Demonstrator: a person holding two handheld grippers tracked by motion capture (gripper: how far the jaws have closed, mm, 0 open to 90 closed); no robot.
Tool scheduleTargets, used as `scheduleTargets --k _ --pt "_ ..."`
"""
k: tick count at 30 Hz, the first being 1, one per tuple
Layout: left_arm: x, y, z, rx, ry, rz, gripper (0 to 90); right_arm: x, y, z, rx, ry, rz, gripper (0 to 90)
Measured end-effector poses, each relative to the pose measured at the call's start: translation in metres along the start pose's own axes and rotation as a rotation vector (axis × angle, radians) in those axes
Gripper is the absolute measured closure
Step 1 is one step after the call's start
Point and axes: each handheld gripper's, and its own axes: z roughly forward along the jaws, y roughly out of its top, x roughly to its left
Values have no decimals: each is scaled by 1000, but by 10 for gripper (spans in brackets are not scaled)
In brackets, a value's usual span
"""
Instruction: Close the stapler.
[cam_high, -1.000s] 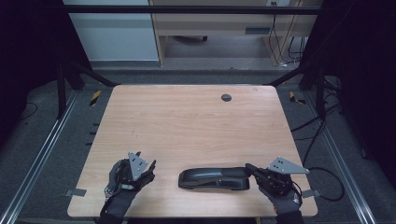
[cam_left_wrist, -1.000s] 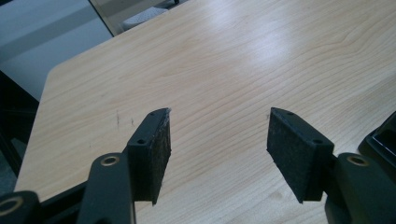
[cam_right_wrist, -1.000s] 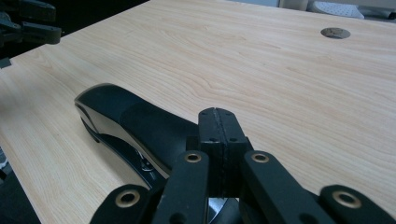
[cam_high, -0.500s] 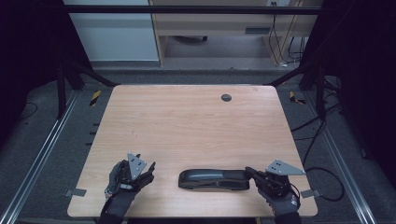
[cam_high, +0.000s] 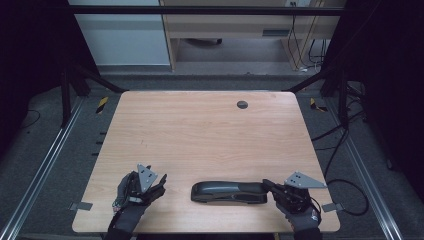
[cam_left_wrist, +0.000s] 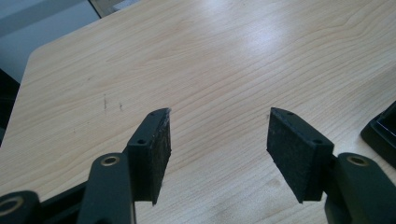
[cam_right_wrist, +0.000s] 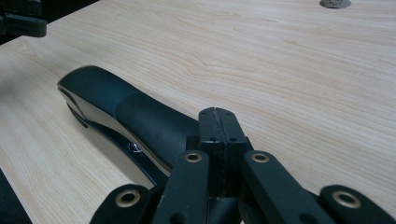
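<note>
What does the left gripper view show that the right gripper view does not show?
Left gripper view: the left gripper with its fingers wide apart and nothing between them.

Right gripper view: the right gripper with its fingers pressed together, above the rear end of a long black stapler, and a round grommet at the table's far edge.

Both: the light wooden table and part of the stapler.

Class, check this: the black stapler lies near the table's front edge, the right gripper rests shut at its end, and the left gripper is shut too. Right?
Not quite. The left gripper is open, its jaws apart over bare table, as the left gripper view shows. The stapler and the shut right gripper are as stated.
</note>
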Motion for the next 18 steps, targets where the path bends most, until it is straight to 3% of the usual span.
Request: scheduleTargets --k 6,12,18 --pt "1 0 0 -1 -5 -1 392 1 2 0 10 -4 -17 900" --pt "3 0 0 -1 -6 -10 391 3 11 -6 -43 18 -27 900" --pt "1 0 0 1 -9 -5 391 4 9 -4 -13 -2 -31 900"
